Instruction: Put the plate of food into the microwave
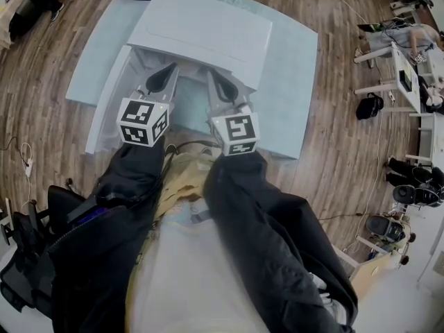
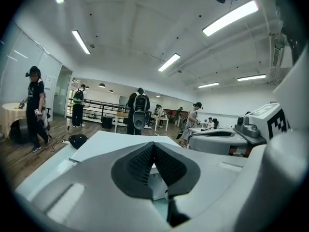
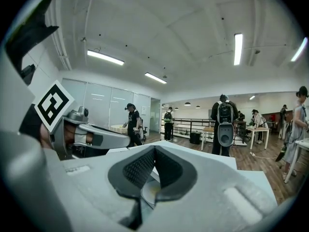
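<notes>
Looking down in the head view, the left gripper (image 1: 161, 79) and right gripper (image 1: 222, 87) hang side by side just in front of the white microwave (image 1: 201, 30). The microwave sits on a pale blue table (image 1: 295, 82), and a white panel (image 1: 107, 99), seemingly its door, stands swung out at the microwave's left. In the left gripper view the jaws are pressed together with nothing between them, the microwave's flat top just beyond. In the right gripper view the jaws are likewise closed and empty. Below them, under the microwave's top edge, shows the pale rim of a plate (image 3: 148, 191) with a yellow patch.
</notes>
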`<state>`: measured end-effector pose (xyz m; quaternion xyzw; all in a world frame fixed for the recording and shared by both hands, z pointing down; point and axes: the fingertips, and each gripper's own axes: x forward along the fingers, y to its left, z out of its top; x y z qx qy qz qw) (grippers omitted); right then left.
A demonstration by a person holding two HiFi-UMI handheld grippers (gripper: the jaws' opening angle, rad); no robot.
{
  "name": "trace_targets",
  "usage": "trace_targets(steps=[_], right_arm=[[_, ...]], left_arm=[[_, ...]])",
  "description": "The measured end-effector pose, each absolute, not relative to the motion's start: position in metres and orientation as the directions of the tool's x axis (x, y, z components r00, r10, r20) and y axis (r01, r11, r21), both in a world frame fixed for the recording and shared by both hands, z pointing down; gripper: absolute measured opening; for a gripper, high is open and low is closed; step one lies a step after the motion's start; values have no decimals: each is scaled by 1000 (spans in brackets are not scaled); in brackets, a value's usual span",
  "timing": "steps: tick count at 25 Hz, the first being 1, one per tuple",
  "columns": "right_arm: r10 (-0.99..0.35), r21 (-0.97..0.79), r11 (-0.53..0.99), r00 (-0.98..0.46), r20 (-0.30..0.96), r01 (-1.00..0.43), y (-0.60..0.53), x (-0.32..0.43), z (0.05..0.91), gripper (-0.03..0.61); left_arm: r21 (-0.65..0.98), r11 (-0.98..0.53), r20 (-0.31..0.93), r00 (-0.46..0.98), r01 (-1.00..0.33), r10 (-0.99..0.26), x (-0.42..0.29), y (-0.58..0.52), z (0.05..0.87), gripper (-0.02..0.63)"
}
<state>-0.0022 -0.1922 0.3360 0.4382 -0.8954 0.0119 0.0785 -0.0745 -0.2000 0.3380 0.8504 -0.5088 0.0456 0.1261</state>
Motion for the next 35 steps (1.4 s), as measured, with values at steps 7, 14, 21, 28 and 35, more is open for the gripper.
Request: trace_targets(steps=[7,14,21,28,35], right_arm=[[-797,57,599,-588,139,-799,-193,2,333,-2],[-793,44,604,-593,142,-796,-192,1,333,-2],[-798,40,595,-584,148,-803,-193,2,333,0],[-792,30,600,-588,166,-800,-194,1,341,0],[-781,23,614,-603,162,-789,-193,-3,341,0]], left_arm=[[170,-455,204,483,-874,-852,-74,-204,336,-5],[176,-468,223,498,-866,-838,-68,-203,341,-5],[177,-462,232,493,-869,-839,-70,-202,342,-5],[185,-448,244,483,-875,-841,-74,-202,348,-5],[181,-442,244,475,-879,-845,-77,-201,348,-5]])
